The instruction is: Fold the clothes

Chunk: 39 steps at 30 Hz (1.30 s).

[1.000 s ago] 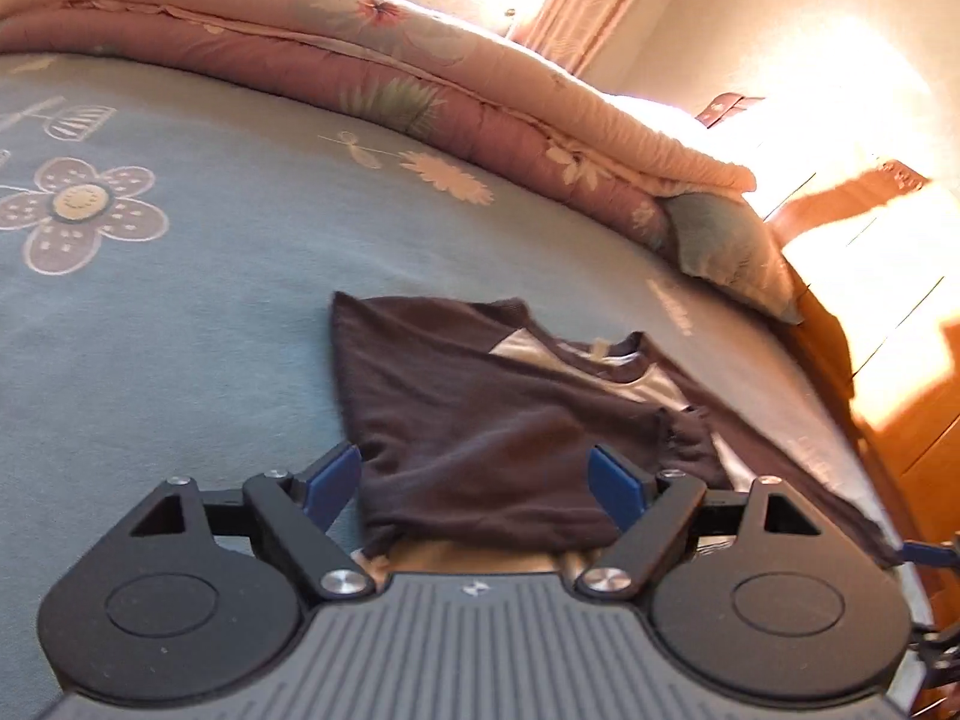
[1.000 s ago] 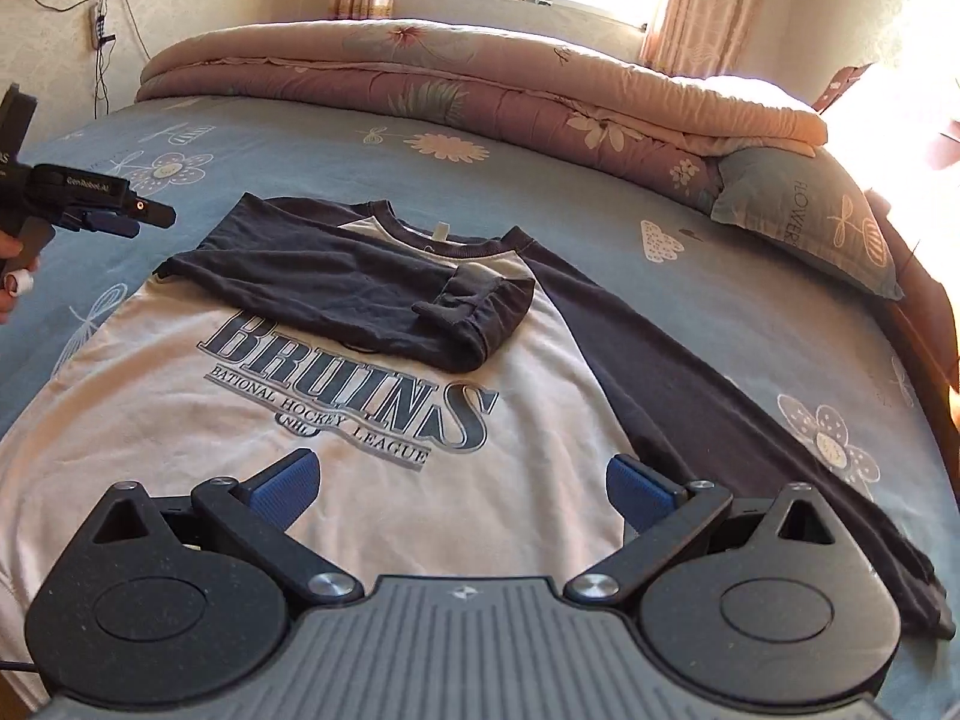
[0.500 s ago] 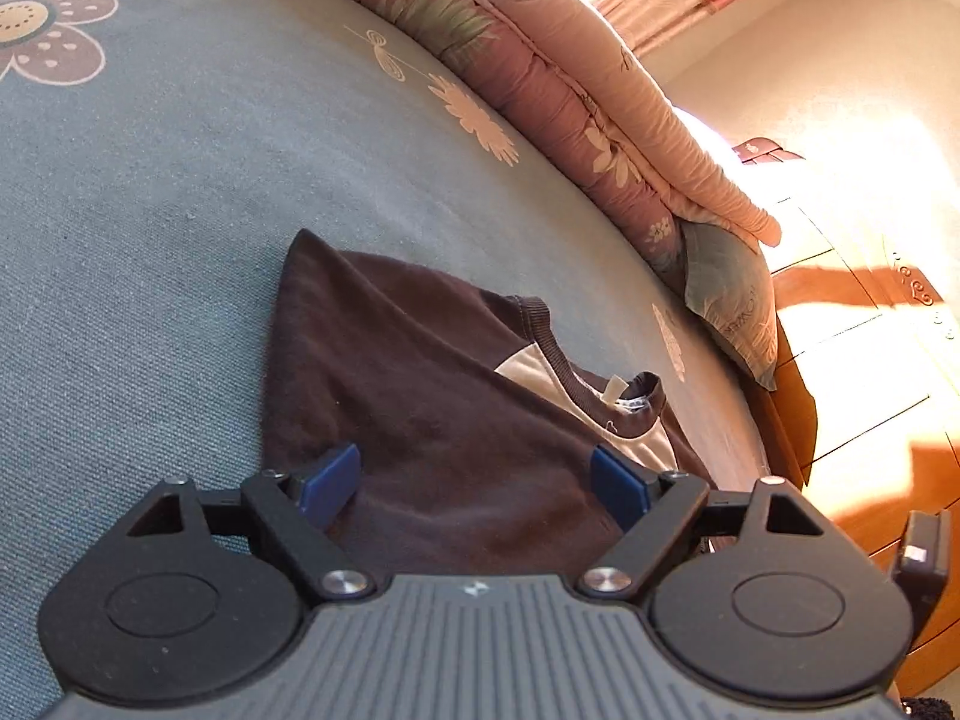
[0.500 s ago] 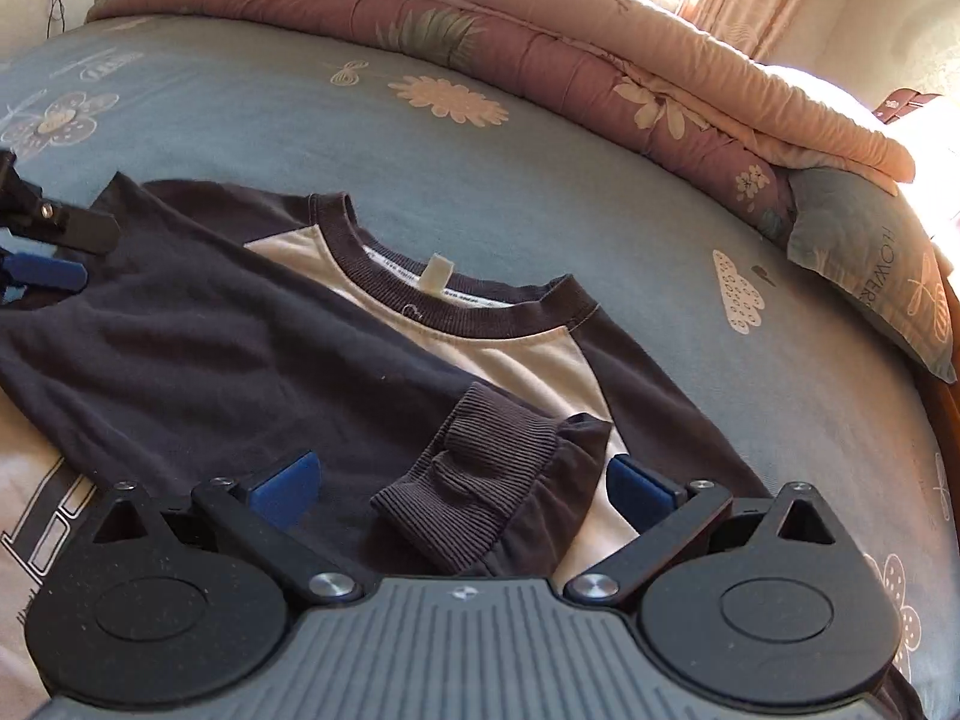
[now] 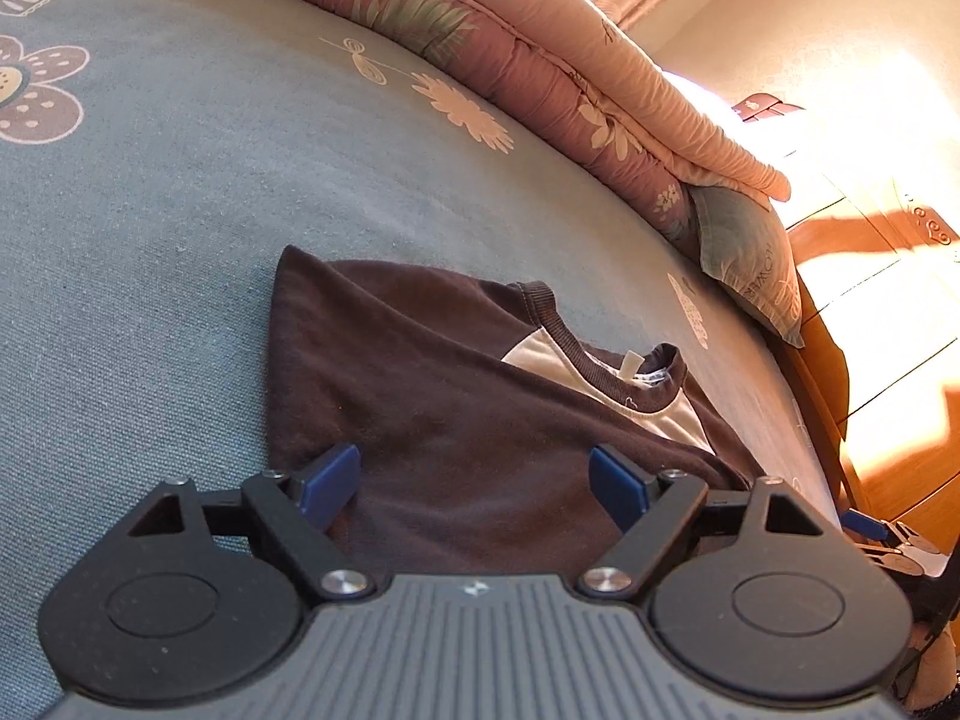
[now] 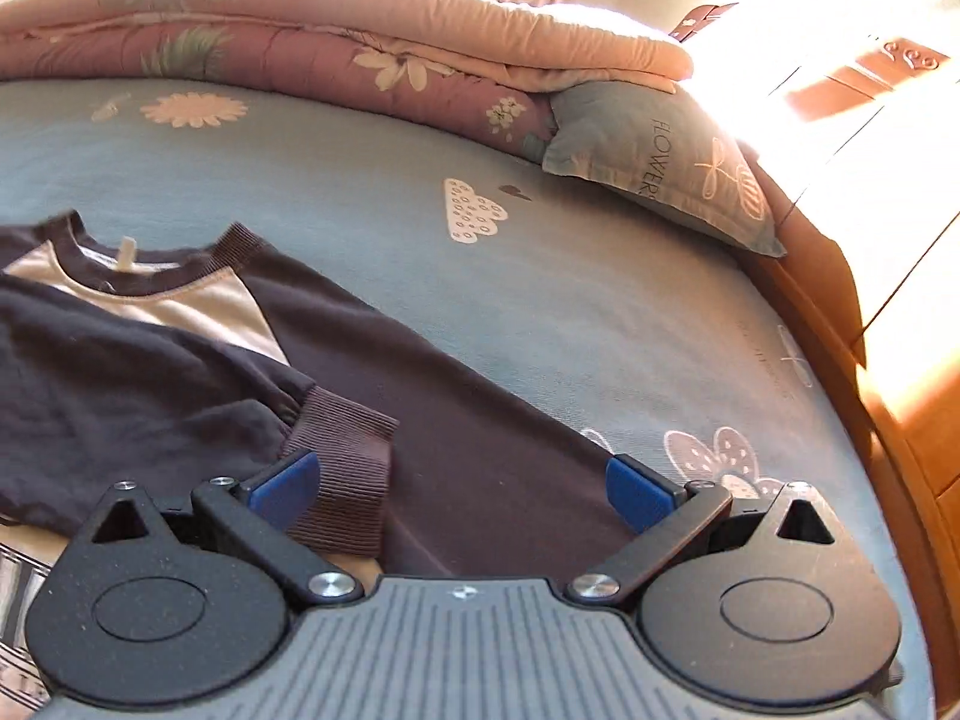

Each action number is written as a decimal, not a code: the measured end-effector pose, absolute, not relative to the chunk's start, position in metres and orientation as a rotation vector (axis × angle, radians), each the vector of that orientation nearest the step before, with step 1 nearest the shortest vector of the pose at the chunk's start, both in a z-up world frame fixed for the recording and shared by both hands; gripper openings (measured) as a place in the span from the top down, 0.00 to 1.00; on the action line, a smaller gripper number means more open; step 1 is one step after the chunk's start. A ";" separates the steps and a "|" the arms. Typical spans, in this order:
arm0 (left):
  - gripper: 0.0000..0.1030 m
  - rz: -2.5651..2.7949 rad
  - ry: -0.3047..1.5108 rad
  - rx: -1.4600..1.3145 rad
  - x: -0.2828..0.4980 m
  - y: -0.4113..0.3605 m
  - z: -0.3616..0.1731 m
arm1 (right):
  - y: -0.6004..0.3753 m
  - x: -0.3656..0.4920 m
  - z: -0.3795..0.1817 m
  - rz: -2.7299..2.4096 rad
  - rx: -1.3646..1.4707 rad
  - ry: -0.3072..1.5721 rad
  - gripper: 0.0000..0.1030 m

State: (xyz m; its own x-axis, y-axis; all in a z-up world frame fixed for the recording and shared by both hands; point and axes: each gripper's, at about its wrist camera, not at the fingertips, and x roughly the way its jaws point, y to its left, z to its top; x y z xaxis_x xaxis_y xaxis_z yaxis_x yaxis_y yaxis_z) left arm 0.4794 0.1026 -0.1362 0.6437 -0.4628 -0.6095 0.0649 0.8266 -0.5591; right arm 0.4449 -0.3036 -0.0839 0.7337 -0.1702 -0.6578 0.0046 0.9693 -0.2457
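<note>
A dark brown and cream long-sleeved shirt (image 5: 456, 408) lies flat on the blue bedsheet (image 5: 150, 228). Its left sleeve is folded across the chest, with the ribbed cuff (image 6: 348, 468) in the right wrist view. The other sleeve (image 6: 480, 438) stretches out to the right. My left gripper (image 5: 474, 483) is open, low over the folded shoulder area, empty. My right gripper (image 6: 462, 483) is open over the right shoulder and sleeve, just right of the cuff, empty. The collar (image 6: 138, 264) shows at the left of the right wrist view.
A folded pink floral quilt (image 6: 336, 54) and a blue pillow (image 6: 666, 162) lie along the far side of the bed. A wooden bed frame and cabinet (image 6: 888, 312) border the right edge. The right gripper's tip shows in the left wrist view (image 5: 870, 531).
Both grippers dropped low and moved in over the shirt. The right gripper shifted right, from the chest print to the right shoulder and sleeve. Both stayed open.
</note>
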 end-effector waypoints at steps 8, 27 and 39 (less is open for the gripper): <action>0.19 -0.396 0.851 -0.338 0.484 0.088 -0.135 | -0.250 0.459 -0.108 0.404 -0.040 0.782 0.00; 0.18 -0.587 0.902 -0.184 0.444 0.076 -0.131 | -0.220 0.447 -0.136 0.528 -0.138 0.848 0.00; 0.15 -0.559 0.932 -0.123 0.408 0.077 -0.127 | -0.226 0.435 -0.127 0.484 -0.187 0.888 0.00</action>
State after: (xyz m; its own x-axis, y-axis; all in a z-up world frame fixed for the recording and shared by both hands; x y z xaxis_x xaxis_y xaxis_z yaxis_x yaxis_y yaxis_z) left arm 0.4084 0.0770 -0.1273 0.4660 -0.5061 -0.7257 0.4026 0.8517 -0.3354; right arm 0.4349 -0.2256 -0.1275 0.5324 0.3271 -0.7807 -0.4787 0.8770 0.0410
